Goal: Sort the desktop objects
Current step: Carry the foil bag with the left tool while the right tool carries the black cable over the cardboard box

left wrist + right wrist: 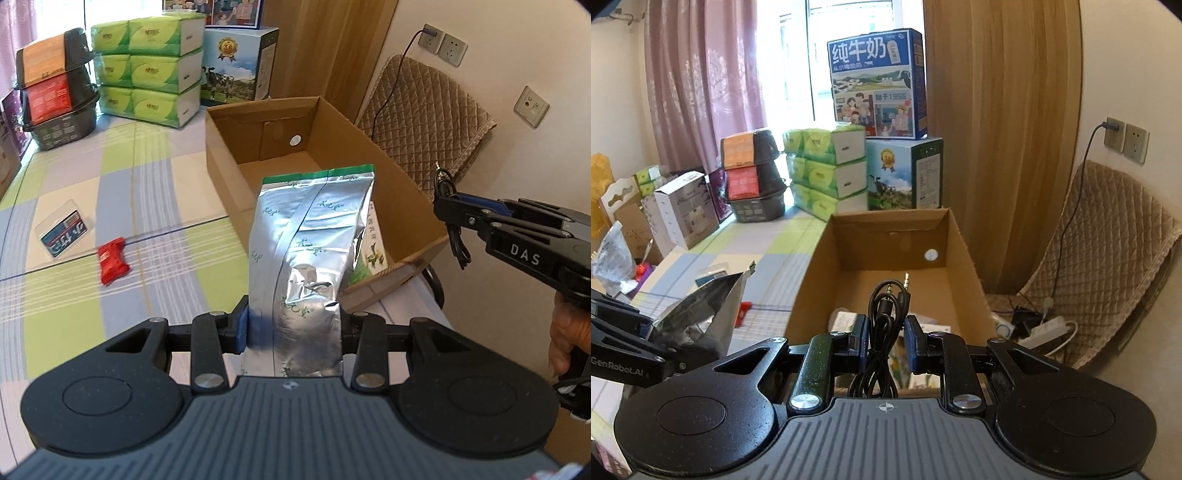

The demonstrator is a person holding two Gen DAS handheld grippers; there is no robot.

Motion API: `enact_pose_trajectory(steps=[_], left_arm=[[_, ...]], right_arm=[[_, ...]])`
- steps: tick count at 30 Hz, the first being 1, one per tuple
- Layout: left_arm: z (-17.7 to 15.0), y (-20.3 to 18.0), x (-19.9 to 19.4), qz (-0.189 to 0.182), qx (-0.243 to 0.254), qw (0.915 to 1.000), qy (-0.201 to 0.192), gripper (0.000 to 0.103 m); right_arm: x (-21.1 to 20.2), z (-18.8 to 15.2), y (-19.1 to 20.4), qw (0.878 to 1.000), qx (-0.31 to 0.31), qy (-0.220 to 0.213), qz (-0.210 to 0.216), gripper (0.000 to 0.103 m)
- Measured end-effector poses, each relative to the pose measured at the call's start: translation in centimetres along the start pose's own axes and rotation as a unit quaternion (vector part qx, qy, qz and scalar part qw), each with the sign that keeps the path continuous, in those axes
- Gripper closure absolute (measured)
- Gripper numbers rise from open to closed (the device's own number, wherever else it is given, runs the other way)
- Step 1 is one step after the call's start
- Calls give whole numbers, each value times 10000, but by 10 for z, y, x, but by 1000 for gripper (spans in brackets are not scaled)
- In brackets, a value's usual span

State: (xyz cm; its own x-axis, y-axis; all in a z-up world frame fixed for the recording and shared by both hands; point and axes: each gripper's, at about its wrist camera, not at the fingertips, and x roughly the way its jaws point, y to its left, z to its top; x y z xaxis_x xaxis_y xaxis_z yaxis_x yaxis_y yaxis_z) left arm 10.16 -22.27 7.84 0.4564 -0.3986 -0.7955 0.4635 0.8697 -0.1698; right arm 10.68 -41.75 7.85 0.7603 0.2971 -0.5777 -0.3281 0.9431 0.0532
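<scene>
Silver foil catches the light where the left gripper (293,326) pinches a crinkled pouch (310,251) by its lower end, the jaws closed narrow on it so that the pouch stands up with its green-edged top leaning toward the cardboard box (402,206). The box sits open on the table (159,192), against the table's right edge, and a green-and-white packet (373,254) lies inside at its near corner. In the right wrist view the right gripper (885,341) hangs over the near end of the same box (820,280), its blue pads (911,343) squeezed close on a coiled black cable (884,314) whose plugs stick up past the fingertips. The left view shows that gripper (448,206) from the side, beside the box's right wall, with a hand (569,332) around its handle. A red packet (112,260) and a small clear-cased card (64,232) lie on the checked cloth toward the table's left side, near each other but apart. Along the far edge stand stacked green tissue packs (147,70), black bowls with orange and red labels (55,88) and a blue milk carton (238,62). A quilted chair (1108,254) stands off the right edge, by the wall sockets (1123,138).
</scene>
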Motion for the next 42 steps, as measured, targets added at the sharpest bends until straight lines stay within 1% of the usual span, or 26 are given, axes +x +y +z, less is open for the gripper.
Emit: enact_pose_trajectory(steps=[6, 17, 27, 42], left_arm=[[13, -8, 11, -53, -36, 10000, 36, 68], [44, -23, 29, -104, -21, 9999, -15, 68], [69, -28, 52, -210, -201, 9996, 34, 68], [80, -28, 78, -234, -497, 9985, 79, 68]], right_arm=[[10, 4, -12, 10000, -64, 51, -49, 86], [29, 13, -30, 9998, -147, 83, -70, 86], [51, 19, -42, 9997, -163, 174, -80, 86], [72, 18, -50, 9994, -130, 311, -87, 86]])
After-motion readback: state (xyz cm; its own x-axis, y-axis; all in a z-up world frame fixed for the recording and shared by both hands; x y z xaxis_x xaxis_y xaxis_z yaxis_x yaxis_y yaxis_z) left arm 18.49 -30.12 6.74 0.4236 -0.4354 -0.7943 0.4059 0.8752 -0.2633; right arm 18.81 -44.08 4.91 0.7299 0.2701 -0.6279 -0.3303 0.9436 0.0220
